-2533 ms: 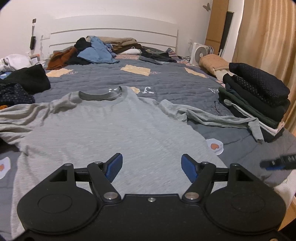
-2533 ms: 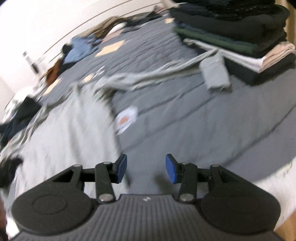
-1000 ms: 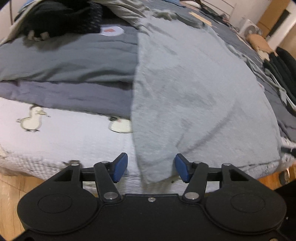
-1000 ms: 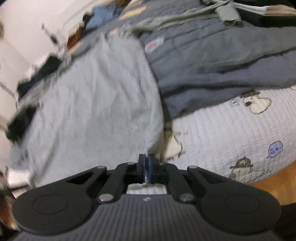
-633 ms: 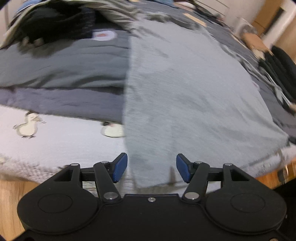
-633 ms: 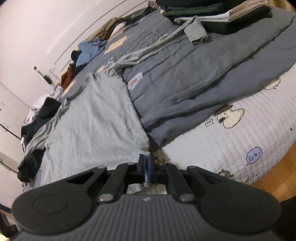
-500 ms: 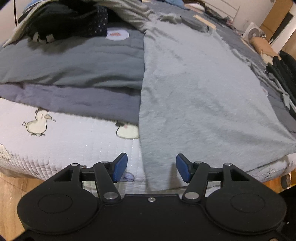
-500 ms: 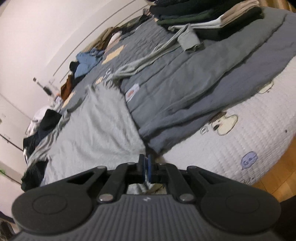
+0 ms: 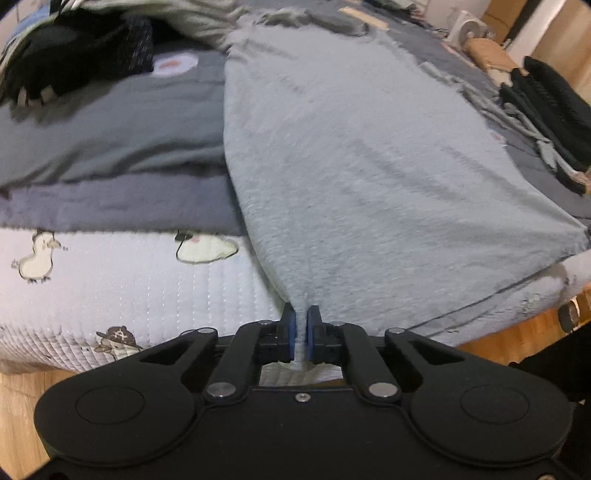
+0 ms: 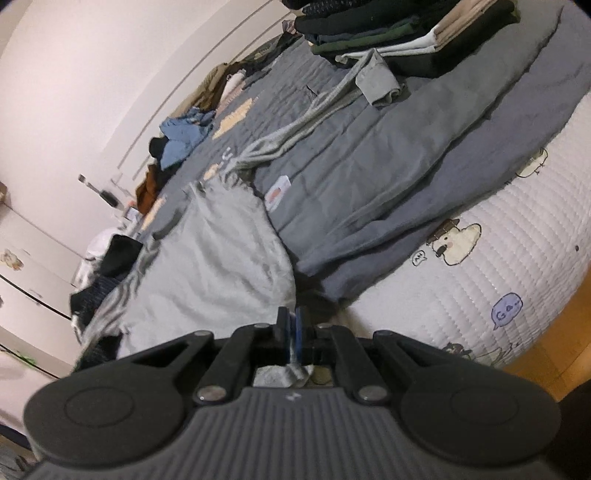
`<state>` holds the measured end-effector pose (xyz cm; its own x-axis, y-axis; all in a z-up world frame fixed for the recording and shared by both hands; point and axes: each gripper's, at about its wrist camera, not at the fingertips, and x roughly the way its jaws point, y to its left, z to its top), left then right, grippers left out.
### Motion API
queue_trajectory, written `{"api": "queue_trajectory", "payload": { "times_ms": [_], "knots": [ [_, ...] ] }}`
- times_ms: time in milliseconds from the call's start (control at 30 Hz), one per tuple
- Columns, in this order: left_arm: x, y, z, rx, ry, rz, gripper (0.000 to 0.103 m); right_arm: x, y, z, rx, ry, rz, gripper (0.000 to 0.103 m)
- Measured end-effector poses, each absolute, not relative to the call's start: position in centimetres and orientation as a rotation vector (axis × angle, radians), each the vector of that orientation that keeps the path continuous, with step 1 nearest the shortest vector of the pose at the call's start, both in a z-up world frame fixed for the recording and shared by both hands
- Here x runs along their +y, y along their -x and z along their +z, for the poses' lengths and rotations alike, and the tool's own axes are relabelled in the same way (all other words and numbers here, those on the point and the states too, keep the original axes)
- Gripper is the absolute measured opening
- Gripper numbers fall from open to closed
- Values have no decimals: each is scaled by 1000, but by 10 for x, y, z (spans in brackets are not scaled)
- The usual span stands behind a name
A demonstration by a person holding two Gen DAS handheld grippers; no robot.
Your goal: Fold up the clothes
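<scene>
The left gripper (image 9: 301, 334) has just clamped its blue pads on the hem of the grey long-sleeved shirt (image 9: 362, 147); half a second ago its jaws were spread around that corner without touching it. The right gripper (image 10: 293, 338) was already pinched on the other hem corner a second ago and remains so, a tuft of grey cloth showing behind its pads. With both bottom corners now held, the shirt looks ready for its first fold, probably hem carried up toward the collar. The shirt lies face-up on the bed, its hem hanging over the foot edge, where the white quilted mattress cover (image 9: 110, 280) with duck prints drops to the wooden floor (image 10: 546, 332). Its body runs up the dark grey quilt (image 10: 388, 177) toward the headboard end. Along the left edge of the bed, dark garments (image 9: 74, 62) crowd the shoulder. At the right edge a stack of folded clothes (image 10: 406, 33) sits, one grey sleeve (image 10: 317, 107) reaching up to it. The quilt between shirt and stack is open, so there is room to lift and carry forward.
</scene>
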<state>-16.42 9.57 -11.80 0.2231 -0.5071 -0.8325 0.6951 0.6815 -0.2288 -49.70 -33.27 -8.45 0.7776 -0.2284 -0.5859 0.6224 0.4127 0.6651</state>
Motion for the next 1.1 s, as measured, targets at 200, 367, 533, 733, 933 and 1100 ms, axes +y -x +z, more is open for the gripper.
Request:
{"api": "queue_trajectory", "payload": {
  "times_ms": [200, 367, 533, 733, 933, 1100],
  "knots": [
    [112, 178, -69, 970, -193, -894, 5, -326, 507, -63, 388, -1039, -505, 2],
    [115, 193, -40, 910, -224, -929, 5, -321, 514, -42, 342, -1036, -461, 2],
    [117, 175, -47, 930, -191, -884, 5, -328, 508, -42, 335, -1042, -468, 2],
    [102, 137, -52, 928, -126, -846, 5, -351, 476, -51, 344, -1067, -457, 2],
    [72, 90, -46, 894, -143, -816, 5, -380, 417, -44, 363, -1035, -434, 2],
    [50, 48, -43, 880, -167, -794, 5, -416, 368, -41, 376, -1003, -460, 2]
  ]
}}
